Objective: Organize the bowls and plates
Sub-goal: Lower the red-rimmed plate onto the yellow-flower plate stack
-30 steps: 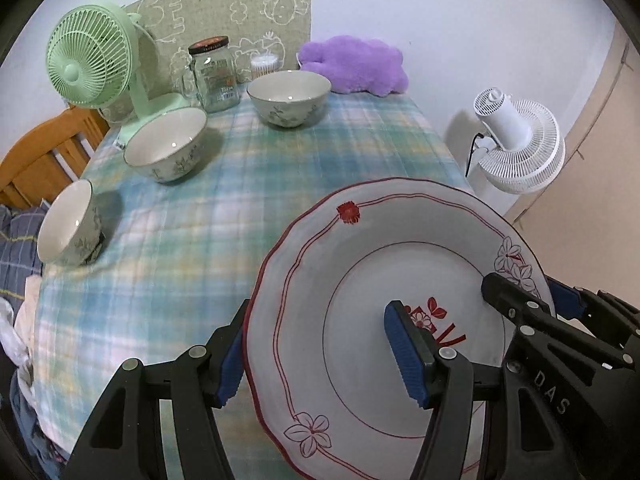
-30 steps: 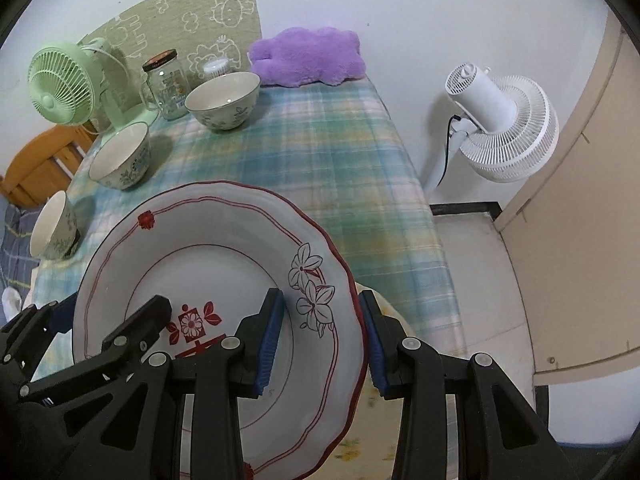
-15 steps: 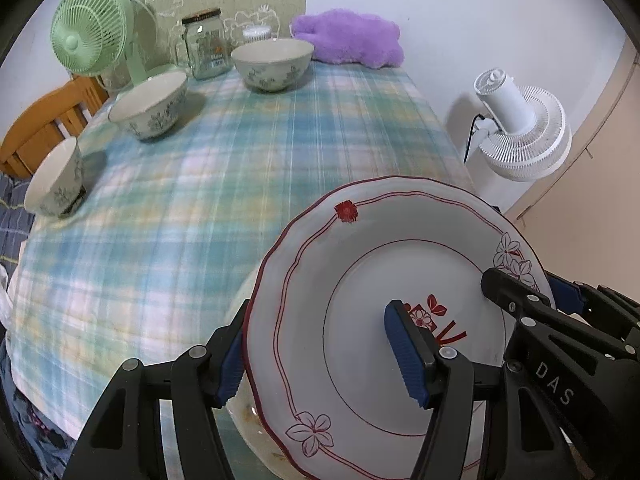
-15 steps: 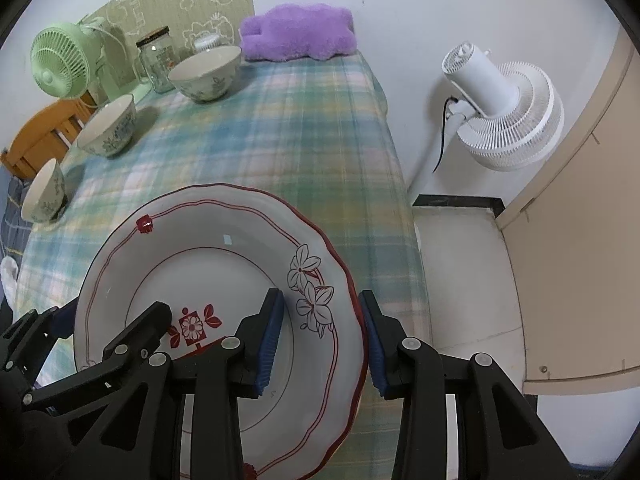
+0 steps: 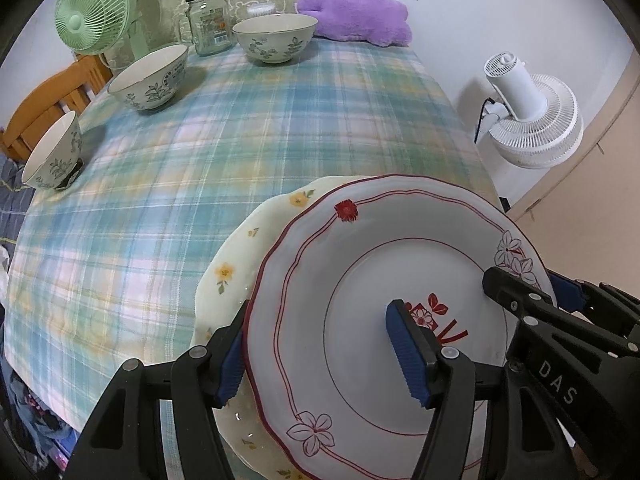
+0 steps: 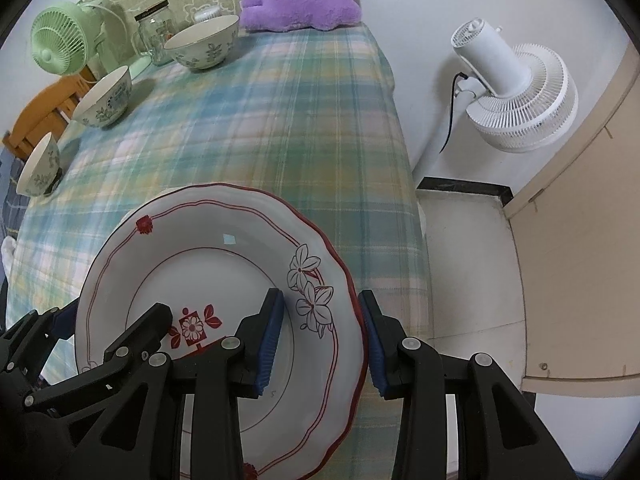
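Observation:
A white plate with a red rim and flower prints (image 5: 360,272) (image 6: 224,264) hangs between both grippers, just above a cream plate with yellow flowers (image 5: 236,256) that lies on the plaid tablecloth (image 5: 280,120). My left gripper (image 5: 316,320) is shut on the white plate's left rim, one pad under it and one on top. My right gripper (image 6: 320,304) is shut on its right rim beside the outlined flowers. Three floral bowls stand apart: far (image 5: 276,38), left (image 5: 150,76) and left edge (image 5: 52,156). The white plate hides most of the cream one.
At the table's far end stand a green fan (image 5: 92,16), a glass jar (image 5: 208,20) and a purple plush (image 5: 356,16). A wooden chair (image 5: 44,108) is at the left. Right of the table's edge are a white floor fan (image 6: 516,92) and a beige door.
Both grippers have come down with the white plate in them. The cream plate under it has come into the left wrist view, and the bowls now look farther off.

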